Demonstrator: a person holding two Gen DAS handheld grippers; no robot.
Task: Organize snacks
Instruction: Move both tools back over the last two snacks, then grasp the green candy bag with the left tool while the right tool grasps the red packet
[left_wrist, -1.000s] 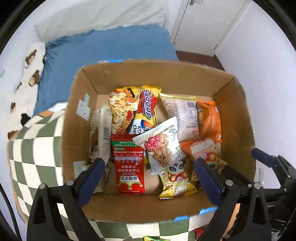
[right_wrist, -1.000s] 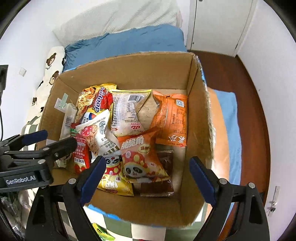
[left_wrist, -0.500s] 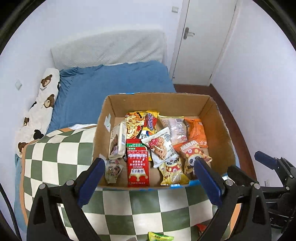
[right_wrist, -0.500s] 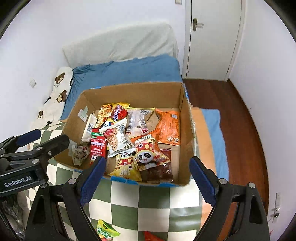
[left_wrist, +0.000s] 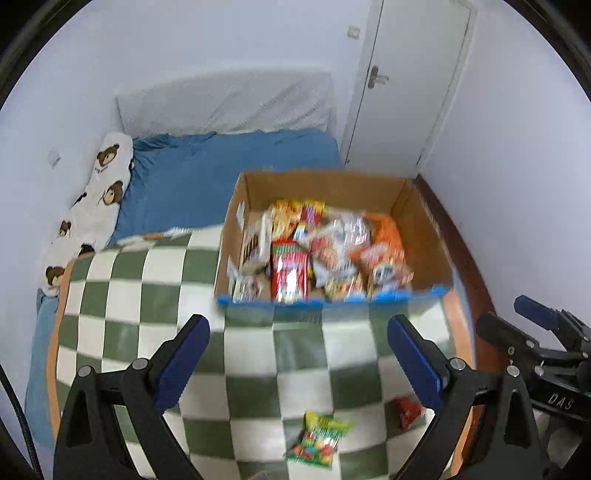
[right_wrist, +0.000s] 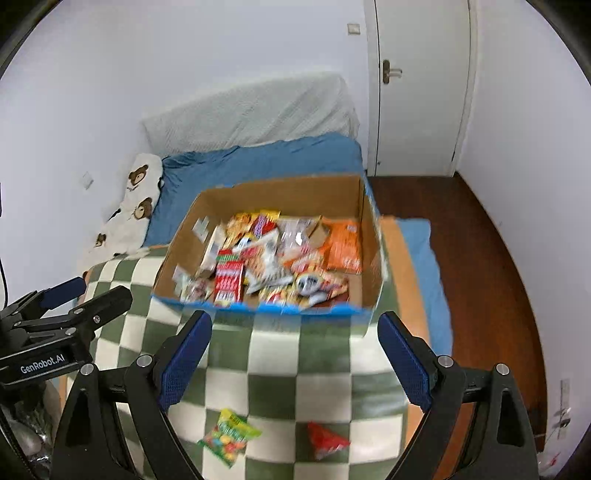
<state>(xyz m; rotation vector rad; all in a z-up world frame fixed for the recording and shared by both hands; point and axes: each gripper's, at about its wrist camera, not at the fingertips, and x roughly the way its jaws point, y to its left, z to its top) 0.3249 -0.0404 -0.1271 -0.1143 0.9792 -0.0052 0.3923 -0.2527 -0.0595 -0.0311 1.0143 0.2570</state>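
An open cardboard box (left_wrist: 424, 225) (right_wrist: 184, 236) with a blue front edge holds several snack packets and sits on a green-and-white checked blanket (left_wrist: 129, 314) (right_wrist: 295, 369). On the blanket nearer to me lie a green candy bag (left_wrist: 319, 439) (right_wrist: 229, 435) and a small red packet (left_wrist: 408, 410) (right_wrist: 325, 439). My left gripper (left_wrist: 299, 354) is open and empty, held above the blanket short of the box. My right gripper (right_wrist: 295, 350) is open and empty too, beside it on the right.
The blanket covers a bed with a blue sheet (left_wrist: 207, 177), a bear-print pillow (left_wrist: 99, 206) at the left and a white padded headboard (right_wrist: 251, 110). A white door (right_wrist: 421, 92) and dark wood floor (right_wrist: 480, 258) lie to the right.
Both grippers have pulled back and up from over the box. The box now looks smaller and farther, and the blanket with the two loose packets has come into view.
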